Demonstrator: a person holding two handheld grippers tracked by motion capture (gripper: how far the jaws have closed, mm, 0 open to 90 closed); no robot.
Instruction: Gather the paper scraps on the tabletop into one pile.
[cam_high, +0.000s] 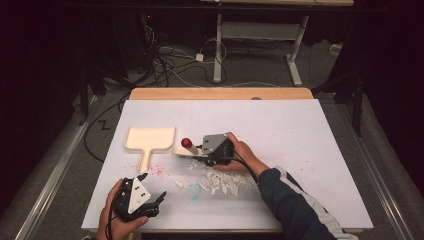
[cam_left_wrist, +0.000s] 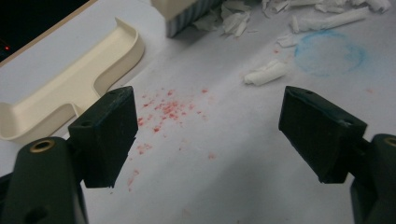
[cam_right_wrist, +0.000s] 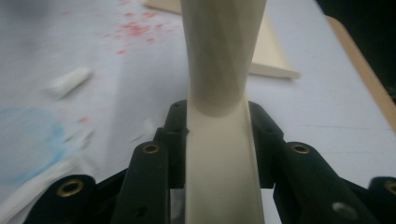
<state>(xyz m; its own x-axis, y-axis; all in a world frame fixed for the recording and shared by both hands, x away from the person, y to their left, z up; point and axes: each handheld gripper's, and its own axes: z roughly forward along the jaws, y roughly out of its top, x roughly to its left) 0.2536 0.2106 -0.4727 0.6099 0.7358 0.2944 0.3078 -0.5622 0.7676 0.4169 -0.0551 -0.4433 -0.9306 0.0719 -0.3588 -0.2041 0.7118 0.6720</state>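
Note:
My right gripper (cam_high: 202, 152) is shut on the cream handle of a small brush (cam_high: 189, 148) that ends in a red knob (cam_high: 186, 142). In the right gripper view the handle (cam_right_wrist: 224, 56) runs straight out between the jaws of the right gripper (cam_right_wrist: 217, 112). The brush head (cam_left_wrist: 187, 14) rests at the edge of a pile of white paper scraps (cam_high: 220, 180). A cream dustpan (cam_high: 149, 139) lies flat just left of the brush. My left gripper (cam_high: 152, 186) hovers open near the front left edge. Nothing lies between the jaws of the left gripper (cam_left_wrist: 208, 95).
A white sheet (cam_high: 300, 140) covers the wooden table. Red specks (cam_left_wrist: 168, 109) and a blue chalk ring (cam_left_wrist: 331, 52) mark it near the scraps (cam_left_wrist: 266, 74). The dustpan (cam_left_wrist: 70, 88) lies ahead and left of my left gripper. Cables and a desk frame stand on the floor beyond.

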